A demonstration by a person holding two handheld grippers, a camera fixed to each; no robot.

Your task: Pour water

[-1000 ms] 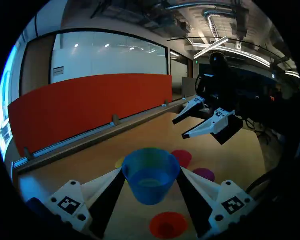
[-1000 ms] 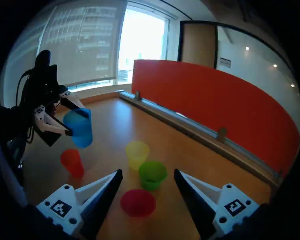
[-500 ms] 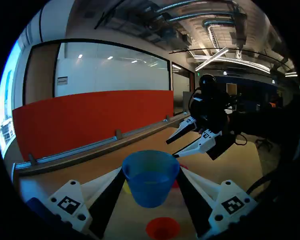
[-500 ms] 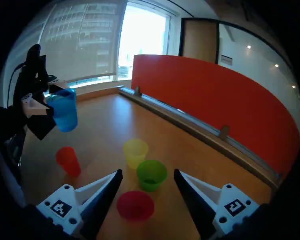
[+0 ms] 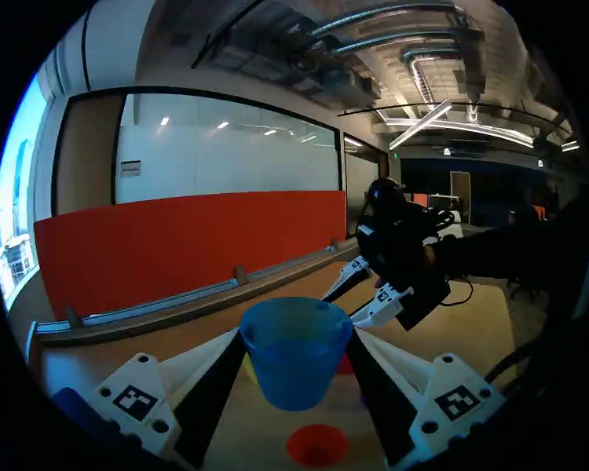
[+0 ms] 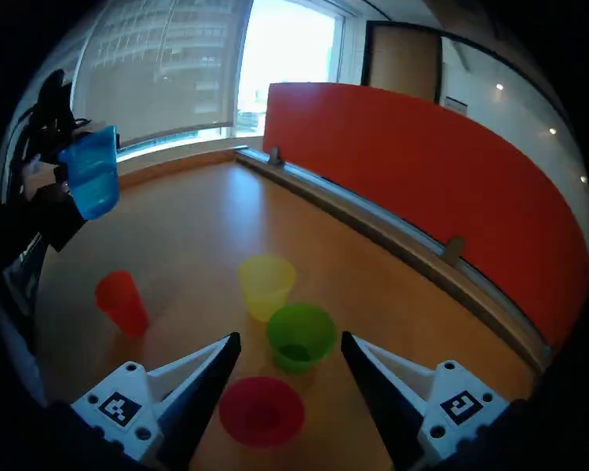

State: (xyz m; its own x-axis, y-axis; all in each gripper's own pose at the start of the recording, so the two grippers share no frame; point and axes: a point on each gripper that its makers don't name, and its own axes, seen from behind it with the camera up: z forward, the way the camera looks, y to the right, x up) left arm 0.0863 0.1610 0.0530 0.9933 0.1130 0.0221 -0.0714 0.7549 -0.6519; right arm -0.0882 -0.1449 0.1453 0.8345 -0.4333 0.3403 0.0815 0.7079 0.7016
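In the left gripper view, my left gripper [image 5: 294,333] is closed on the blue cup [image 5: 296,369], one finger pressed to each side of it, just under the rim. The cup is lifted clear of the wooden surface [image 5: 459,334] and there is water in its lower part. Below it, at the bottom of the view, an orange cup [image 5: 316,445] stands on the surface. Farther off, to the right of the blue cup's rim, my right gripper [image 5: 338,310] hangs above the surface with its two white fingers spread apart and nothing between them; a dark sleeve [image 5: 499,255] leads away from it to the right. A long red partition [image 5: 192,239] runs along the far edge of the surface. In the right gripper view, my right gripper's fingers stand wide apart at the bottom, gripping nothing. A green cup [image 6: 300,336] stands on the surface beyond the fingertips, lined up with the gap between them, and a red cup [image 6: 261,410] sits nearer, low between the fingers; neither finger touches either cup. A yellow cup [image 6: 266,284] stands just behind the green one. The orange cup is well apart on the left, and the blue cup is high at the left edge, in front of the window [image 6: 287,67].
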